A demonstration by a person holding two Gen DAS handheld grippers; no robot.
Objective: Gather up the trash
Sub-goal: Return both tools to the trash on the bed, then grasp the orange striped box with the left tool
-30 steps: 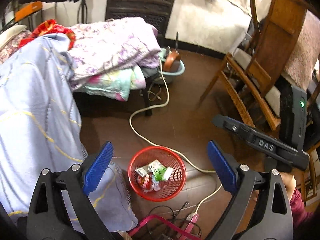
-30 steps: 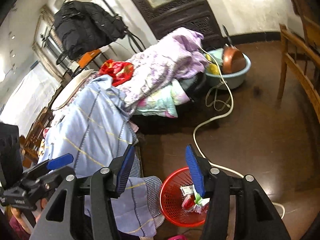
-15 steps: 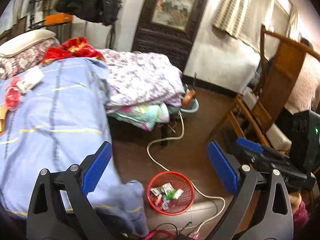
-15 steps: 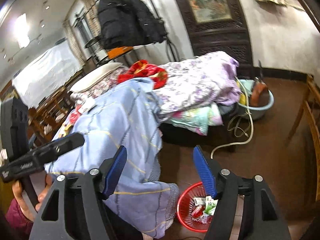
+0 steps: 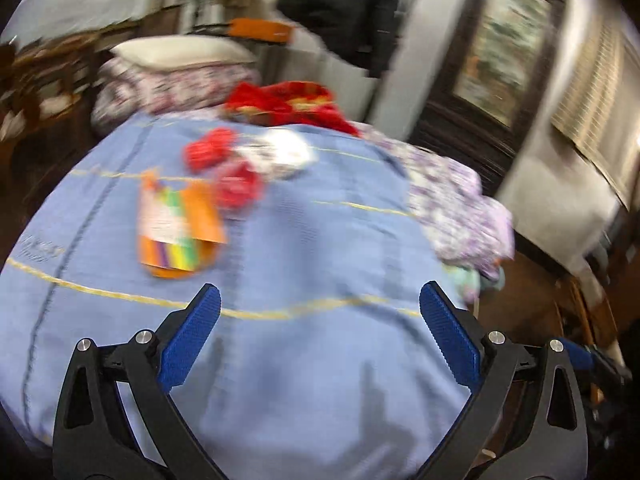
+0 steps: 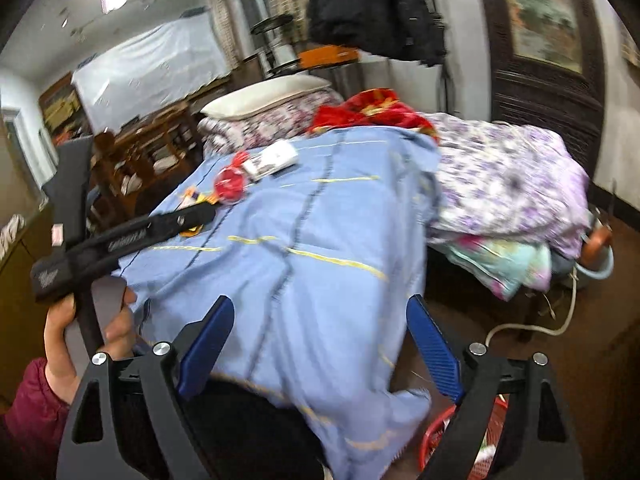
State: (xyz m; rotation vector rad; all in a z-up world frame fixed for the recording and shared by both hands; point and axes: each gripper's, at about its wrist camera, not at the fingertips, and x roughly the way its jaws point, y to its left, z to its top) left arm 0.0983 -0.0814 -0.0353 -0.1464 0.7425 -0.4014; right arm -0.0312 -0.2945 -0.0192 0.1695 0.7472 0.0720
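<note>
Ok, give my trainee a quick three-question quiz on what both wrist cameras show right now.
1. True or false: the left gripper holds a wrapper.
2. What lies on the blue sheet: A) wrappers B) a laptop C) shoes?
3. Which view shows the red basket?

Key:
1. False; it is open and empty, like the right gripper.
2. A; an orange packet, red wrappers and a white packet.
3. Right wrist, bottom edge, on the floor.

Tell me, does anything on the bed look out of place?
Yes. Several wrappers lie on the blue quilt: an orange packet, crumpled red wrappers and a white one. That is litter on bedding. Both grippers are open and empty.
</note>
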